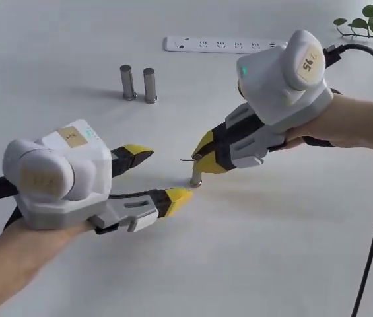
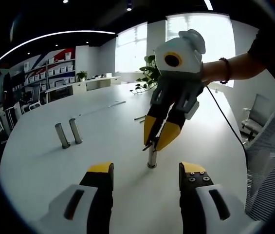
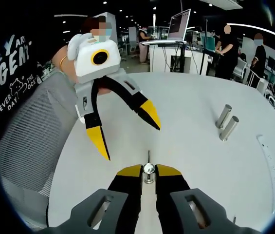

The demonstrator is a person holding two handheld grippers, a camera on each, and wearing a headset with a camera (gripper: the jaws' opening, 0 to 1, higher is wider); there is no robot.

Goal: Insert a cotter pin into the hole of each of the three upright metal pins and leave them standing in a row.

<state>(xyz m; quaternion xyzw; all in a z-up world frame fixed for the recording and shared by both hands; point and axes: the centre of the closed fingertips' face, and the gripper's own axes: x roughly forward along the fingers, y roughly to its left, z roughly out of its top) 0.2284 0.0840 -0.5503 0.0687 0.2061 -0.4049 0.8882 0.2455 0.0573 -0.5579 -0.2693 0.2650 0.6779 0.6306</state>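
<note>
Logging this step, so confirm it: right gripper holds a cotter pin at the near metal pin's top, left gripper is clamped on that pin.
Not quite: the left gripper is open and clear of the metal pin, as the head view shows. The right gripper does hold the cotter pin at that pin's top.

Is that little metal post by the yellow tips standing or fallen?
Standing: the metal post is upright on the table, beneath the right claw shut on a cotter pin.
</note>
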